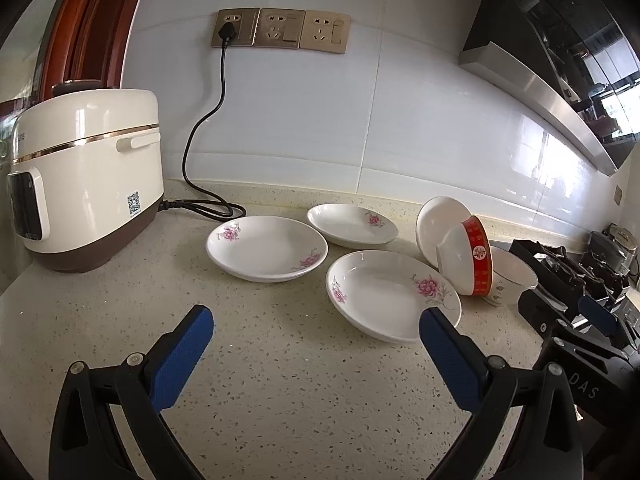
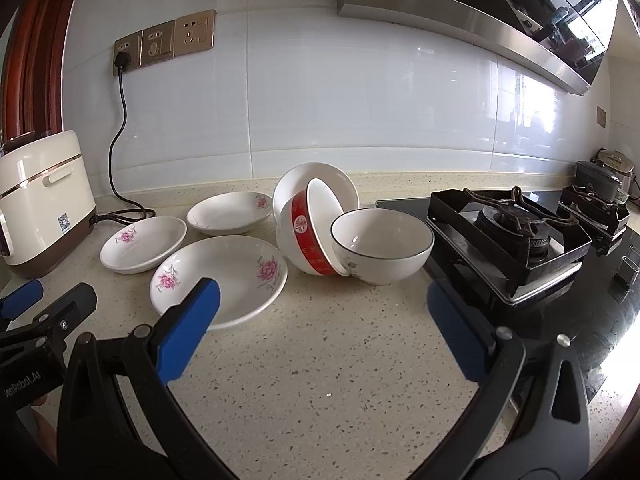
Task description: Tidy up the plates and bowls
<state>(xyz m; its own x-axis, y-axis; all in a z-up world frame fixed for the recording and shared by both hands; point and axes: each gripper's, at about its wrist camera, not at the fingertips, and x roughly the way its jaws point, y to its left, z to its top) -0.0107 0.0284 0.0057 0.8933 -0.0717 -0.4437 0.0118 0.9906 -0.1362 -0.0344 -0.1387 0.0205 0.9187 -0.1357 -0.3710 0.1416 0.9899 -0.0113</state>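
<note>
Three white plates with pink flowers lie on the speckled counter: a near plate [image 1: 384, 296] [image 2: 224, 276], a left plate [image 1: 266, 248] [image 2: 144, 244] and a far plate [image 1: 352, 224] [image 2: 230, 212]. To their right a red-banded bowl [image 1: 470, 258] [image 2: 306, 240] lies tipped on its side against a plain white bowl [image 1: 438, 218] [image 2: 320, 182]. A dark-rimmed bowl [image 1: 510, 278] [image 2: 382, 246] stands upright beside them. My left gripper [image 1: 316, 316] hovers open before the plates. My right gripper [image 2: 324, 292] is open in front of the bowls. Both hold nothing.
A cream rice cooker [image 1: 84, 184] [image 2: 42, 204] stands at the left, its black cord [image 1: 200, 128] running to the wall sockets [image 1: 280, 28]. A black gas stove [image 2: 516, 232] lies to the right of the bowls, with a range hood [image 2: 500, 8] above.
</note>
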